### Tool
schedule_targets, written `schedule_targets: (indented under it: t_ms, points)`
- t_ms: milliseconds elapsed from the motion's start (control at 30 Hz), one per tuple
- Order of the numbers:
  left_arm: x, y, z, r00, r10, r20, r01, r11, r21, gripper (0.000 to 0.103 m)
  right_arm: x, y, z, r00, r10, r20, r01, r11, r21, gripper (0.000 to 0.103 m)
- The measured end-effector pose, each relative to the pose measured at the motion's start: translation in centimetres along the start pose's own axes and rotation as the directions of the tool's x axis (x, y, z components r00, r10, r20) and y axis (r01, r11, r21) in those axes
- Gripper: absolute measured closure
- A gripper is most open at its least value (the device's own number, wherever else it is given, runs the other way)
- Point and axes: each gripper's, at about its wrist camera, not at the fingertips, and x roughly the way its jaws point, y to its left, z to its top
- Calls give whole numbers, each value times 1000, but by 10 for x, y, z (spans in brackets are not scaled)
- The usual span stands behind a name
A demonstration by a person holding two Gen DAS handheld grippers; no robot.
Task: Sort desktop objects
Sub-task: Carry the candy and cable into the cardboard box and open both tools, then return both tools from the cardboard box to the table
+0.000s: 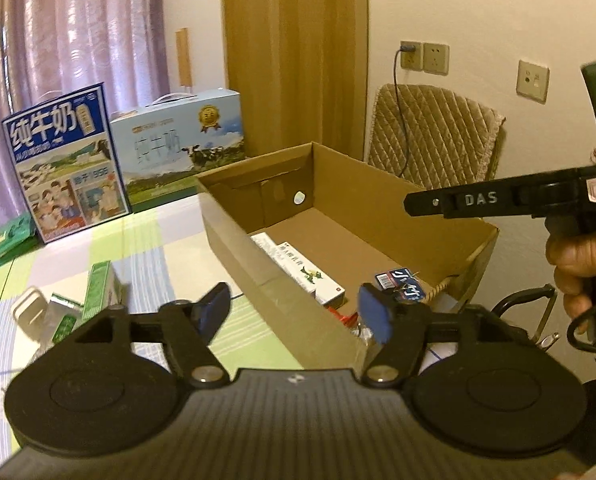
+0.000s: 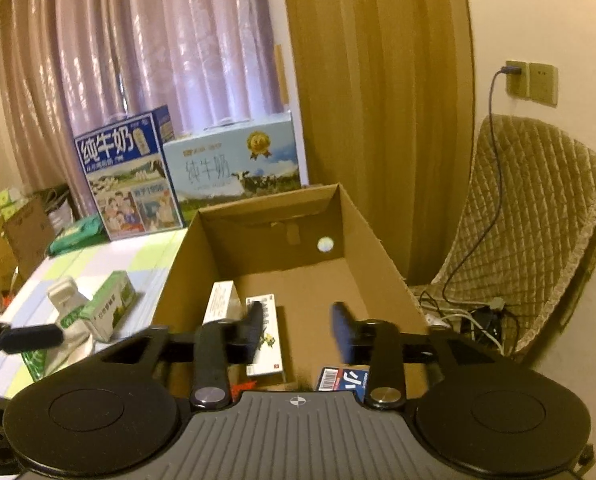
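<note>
While both grippers hang above the bench, each view reads as follows.

Left wrist view
- Left gripper [image 1: 294,306]: its fingers [image 1: 214,308] are spread wide apart and grasp nothing; it hovers over the near left wall of the cardboard box [image 1: 234,236].
- Cardboard box: open-topped, standing on the bench [image 1: 154,248], which wears a green and white checked cloth.
- Inside the box: a white carton with a green plant print [image 1: 310,276] lies along the left wall; a blue packet with a barcode [image 1: 398,284] lies near the front.
- Left of the box: a green and white carton [image 1: 98,292] and a white pouch with a cap [image 1: 30,308] rest on the cloth, close together.
- Right gripper [image 1: 418,202]: seen from the side over the box's right rim, held by a hand [image 1: 582,268]; from here its finger gap cannot be told.
- Behind: two milk cases [image 1: 66,160] stand at the far end of the bench.

Right wrist view
- Right gripper [image 2: 298,330]: fingers [image 2: 342,332] released, parted, with nothing between them; it hovers above the open box [image 2: 374,256].
- Inside the box: the plant-print carton [image 2: 272,344] lies flat, a second white carton [image 2: 220,304] leans against the left wall, and the blue barcode packet [image 2: 338,378] sits at the near edge.
- Left of the box: the green and white carton [image 2: 112,312] and the capped pouch [image 2: 64,296] lie on the bench.
- Right: a quilted chair [image 2: 538,216] stands beside the box.
</note>
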Motion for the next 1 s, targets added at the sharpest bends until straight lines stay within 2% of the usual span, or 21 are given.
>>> schedule_targets:
  t_ms: [233, 433, 767, 1000]
  points:
    - [-23, 17, -17, 1000, 25, -5, -25, 998, -62, 25, -38, 1, -31, 1000, -15, 9, 15, 998, 58, 53]
    - [-42, 35, -37, 998, 59, -23, -61, 993, -97, 20, -66, 20, -56, 1000, -16, 21, 15, 1000, 28, 43]
    - [-83, 91, -71, 983, 176, -59, -184, 966, -180, 13, -72, 81, -82, 992, 113, -50, -115, 993, -35, 36]
    - [-102, 115, -97, 969, 223, -101, -240, 950, -202, 11, -67, 115, -92, 981, 168, -98, -177, 981, -85, 30]
